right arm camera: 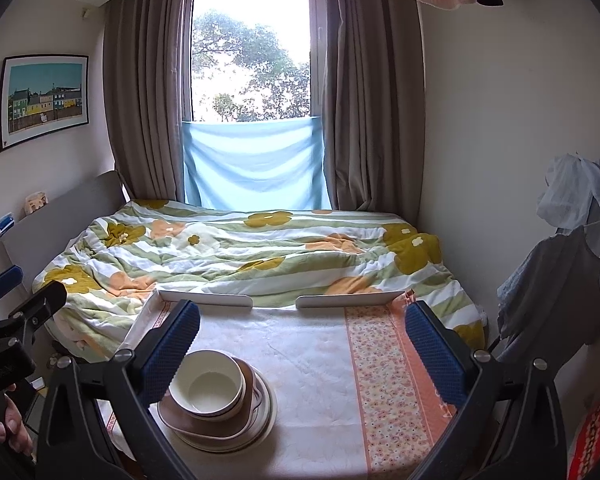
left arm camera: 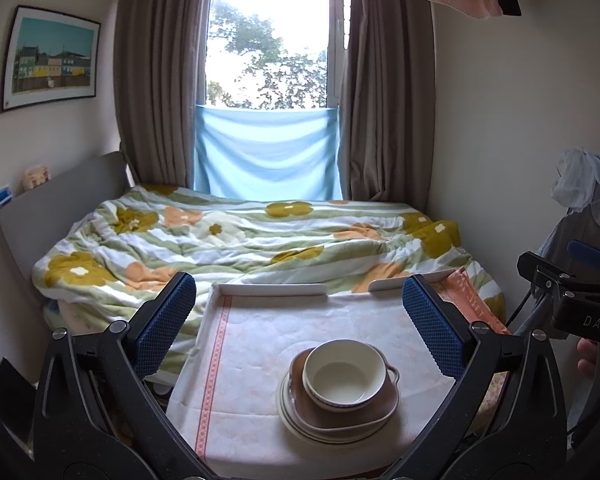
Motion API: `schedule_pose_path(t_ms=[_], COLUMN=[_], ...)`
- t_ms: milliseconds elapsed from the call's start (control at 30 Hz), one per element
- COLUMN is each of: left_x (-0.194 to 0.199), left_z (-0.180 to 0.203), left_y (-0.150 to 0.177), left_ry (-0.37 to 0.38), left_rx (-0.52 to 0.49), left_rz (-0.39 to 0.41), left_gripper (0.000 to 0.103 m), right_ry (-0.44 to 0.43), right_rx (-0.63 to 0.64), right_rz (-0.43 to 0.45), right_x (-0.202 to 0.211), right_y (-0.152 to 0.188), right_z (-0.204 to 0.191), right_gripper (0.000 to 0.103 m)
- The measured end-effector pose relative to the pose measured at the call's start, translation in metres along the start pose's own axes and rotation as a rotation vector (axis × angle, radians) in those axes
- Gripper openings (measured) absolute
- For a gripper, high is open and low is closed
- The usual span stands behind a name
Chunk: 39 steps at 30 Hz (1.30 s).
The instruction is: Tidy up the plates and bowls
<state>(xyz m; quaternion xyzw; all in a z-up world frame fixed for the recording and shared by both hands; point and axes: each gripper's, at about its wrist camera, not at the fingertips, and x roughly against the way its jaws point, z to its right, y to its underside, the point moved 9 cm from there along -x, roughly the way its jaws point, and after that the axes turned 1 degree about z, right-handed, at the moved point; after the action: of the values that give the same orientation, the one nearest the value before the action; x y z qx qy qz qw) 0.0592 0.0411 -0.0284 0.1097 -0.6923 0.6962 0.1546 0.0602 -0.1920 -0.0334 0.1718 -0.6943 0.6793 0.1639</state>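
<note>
Between and just below the wide-open fingers of the left gripper (left arm camera: 300,320): a stack of dishes on the table (left arm camera: 260,344), a cream bowl (left arm camera: 342,376) nested in a brown handled dish (left arm camera: 380,408) atop pale plates (left arm camera: 300,420). Nothing held. Roughly centred ahead of this gripper, slightly to its right. Off to the left of the right gripper (right arm camera: 302,338), partly behind its left finger (right arm camera: 172,354); jaws equally wide, also empty. Stack round, no clear long axis. Likely nearer and better aligned to the left gripper, so probably its move. Beyond the table, a bed with a flowered quilt (left arm camera: 240,240).
</note>
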Motion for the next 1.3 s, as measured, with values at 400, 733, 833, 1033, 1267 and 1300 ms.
schedule_pose_path(t_ms=[400, 733, 833, 1033, 1267, 1300], left_x=[0.0010, 0.0017, 0.0017, 0.0020, 0.0018, 0.0003], left_z=[-0.0020, -0.0038, -0.0041, -0.0043, -0.0070, -0.0073], left_y=[-0.0003, -0.0020, -0.0022, -0.0030, -0.0065, -0.0067], left_ry=[-0.009, -0.011, -0.010, -0.019, -0.032, -0.033], left_rx=[-0.001, 0.002, 0.001, -0.004, -0.003, -0.003], left_rz=[0.002, 0.004, 0.005, 0.010, 0.037, 0.039], left_gripper=[0.103, 0.103, 0.103, 0.103, 0.103, 0.103], right_ry=[-0.001, 0.000, -0.001, -0.002, -0.003, -0.004], right_rx=[0.002, 0.004, 0.005, 0.002, 0.000, -0.002], right_rz=[0.001, 0.003, 0.007, 0.011, 0.011, 0.009], right_x=[-0.0013, -0.0020, -0.0030, -0.0052, -0.0045, -0.0055], right_y=[-0.0008, -0.0018, -0.0040, -0.0066, -0.0045, -0.0045], right_z=[-0.0020, -0.0022, -0.0025, -0.0032, -0.0031, -0.0037], right_gripper=[0.102, 0.102, 0.102, 0.102, 0.102, 0.102])
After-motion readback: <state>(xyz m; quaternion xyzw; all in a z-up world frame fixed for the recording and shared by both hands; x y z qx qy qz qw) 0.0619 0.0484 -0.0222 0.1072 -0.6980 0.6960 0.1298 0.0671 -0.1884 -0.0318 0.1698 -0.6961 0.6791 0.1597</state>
